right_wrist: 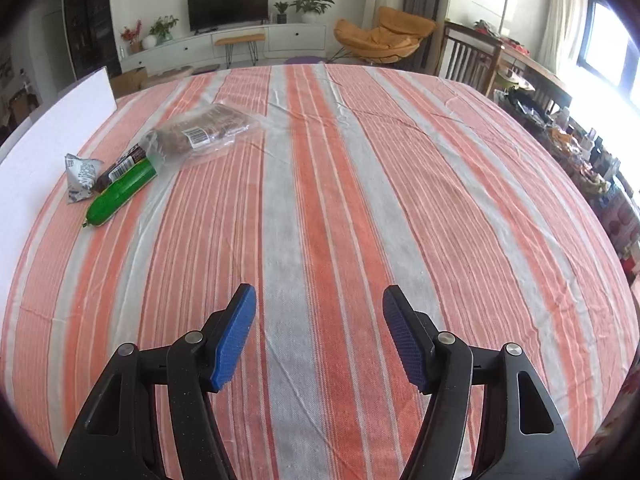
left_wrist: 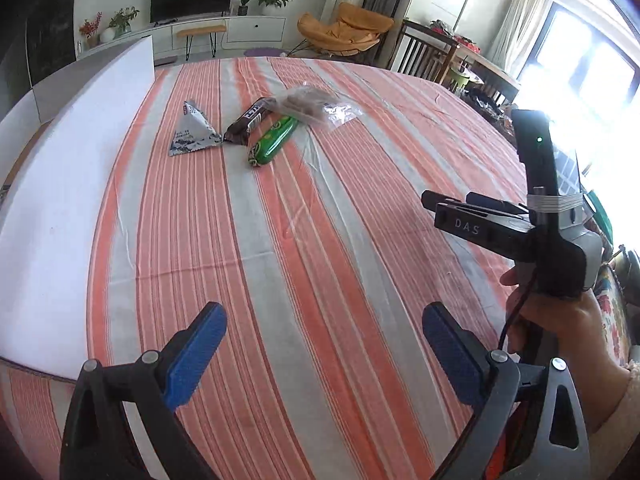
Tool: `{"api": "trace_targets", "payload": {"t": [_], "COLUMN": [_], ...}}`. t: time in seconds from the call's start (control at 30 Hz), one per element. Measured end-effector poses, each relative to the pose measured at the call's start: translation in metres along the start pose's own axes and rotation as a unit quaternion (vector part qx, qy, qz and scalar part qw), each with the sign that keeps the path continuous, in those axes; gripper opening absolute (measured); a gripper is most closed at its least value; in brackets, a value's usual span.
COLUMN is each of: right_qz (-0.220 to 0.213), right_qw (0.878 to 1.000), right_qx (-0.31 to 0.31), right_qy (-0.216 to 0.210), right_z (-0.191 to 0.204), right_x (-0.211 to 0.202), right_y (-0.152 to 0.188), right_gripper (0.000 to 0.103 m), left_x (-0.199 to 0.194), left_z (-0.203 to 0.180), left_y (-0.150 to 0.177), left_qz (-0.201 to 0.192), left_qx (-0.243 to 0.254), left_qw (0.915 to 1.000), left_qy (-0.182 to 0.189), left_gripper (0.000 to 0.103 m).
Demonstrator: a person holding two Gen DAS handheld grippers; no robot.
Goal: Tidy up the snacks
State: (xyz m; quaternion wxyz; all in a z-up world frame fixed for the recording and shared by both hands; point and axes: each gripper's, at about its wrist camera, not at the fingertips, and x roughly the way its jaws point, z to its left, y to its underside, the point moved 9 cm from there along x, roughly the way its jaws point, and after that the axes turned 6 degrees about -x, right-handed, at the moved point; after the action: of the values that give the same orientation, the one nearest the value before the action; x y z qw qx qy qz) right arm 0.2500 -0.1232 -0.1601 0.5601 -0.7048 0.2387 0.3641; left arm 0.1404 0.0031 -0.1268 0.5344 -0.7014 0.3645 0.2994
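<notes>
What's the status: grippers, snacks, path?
Left gripper and right gripper open, empty. Green sausage snack, chocolate bar, triangular pouch, clear bag clustered, untouched. Striped tablecloth between unobstructed.

Bright daylight floods in from the window (left_wrist: 580,80) at two o'clock, blown out to white glare. Both fisheye views bend the desk (right_wrist: 320,200) edges strongly, with dark vignetted corners. Shadows are soft; detail stays sharp.

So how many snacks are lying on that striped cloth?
4, clustered at the far left: a triangular white pouch leftmost, a brown bar beside it, a green tube alongside, and a clear bag behind. Something could hide beneath the bag.
</notes>
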Motion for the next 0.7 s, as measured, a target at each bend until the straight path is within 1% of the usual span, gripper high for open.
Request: {"api": "trace_targets", "payload": {"t": [0.07,0.1,0.13,0.17,0.2,0.27,0.4,0.5,0.57,0.63,0.7], "right_qz": [0.001,0.001,-0.007,-0.005,-0.004,-0.003,0.0,0.002,0.002,0.003,0.003], "right_qw": [1.0,1.0,1.0,1.0,1.0,1.0,1.0,1.0,1.0,1.0,0.999], "right_qx": [0.001,0.002,0.008,0.01,0.014,0.026,0.027,0.03,0.03,0.031,0.031], "right_qy": [-0.004,-0.007,-0.008,-0.004,-0.005,-0.01,-0.008,-0.006,-0.005,-0.004,-0.004], "right_z": [0.006,0.009,0.012,0.011,0.011,0.009,0.01,0.009,0.009,0.009,0.009], "right_x": [0.004,0.007,0.007,0.009,0.012,0.013,0.015,0.016,0.017,0.017,0.017], "right_y": [0.003,0.004,0.003,0.003,0.003,0.003,0.005,0.005,0.004,0.005,0.005], "right_gripper": [0.069,0.069,0.07,0.072,0.074,0.075,0.08,0.082,0.083,0.084,0.084], "left_x": [0.01,0.01,0.011,0.013,0.016,0.026,0.037,0.037,0.038,0.04,0.042], "left_z": [0.007,0.013,0.018,0.024,0.036,0.047,0.066,0.069,0.066,0.064,0.066], "left_y": [-0.004,-0.002,-0.005,-0.008,-0.013,-0.014,-0.012,-0.012,-0.011,-0.011,-0.013], "left_qz": [-0.012,-0.021,-0.029,-0.035,-0.036,-0.031,-0.018,-0.03,-0.037,-0.036,-0.034], "left_qx": [0.007,0.007,0.007,0.008,0.008,0.008,-0.013,-0.012,0.001,0.005,-0.003], "left_qw": [0.9994,0.9988,0.9982,0.9975,0.9968,0.9954,0.9948,0.9935,0.9925,0.9922,0.9928], "left_qy": [-0.031,-0.043,-0.052,-0.062,-0.072,-0.09,-0.099,-0.109,-0.117,-0.119,-0.115], "left_gripper": [0.097,0.097,0.097,0.097,0.097,0.097,0.097,0.097,0.098,0.099,0.101]}}
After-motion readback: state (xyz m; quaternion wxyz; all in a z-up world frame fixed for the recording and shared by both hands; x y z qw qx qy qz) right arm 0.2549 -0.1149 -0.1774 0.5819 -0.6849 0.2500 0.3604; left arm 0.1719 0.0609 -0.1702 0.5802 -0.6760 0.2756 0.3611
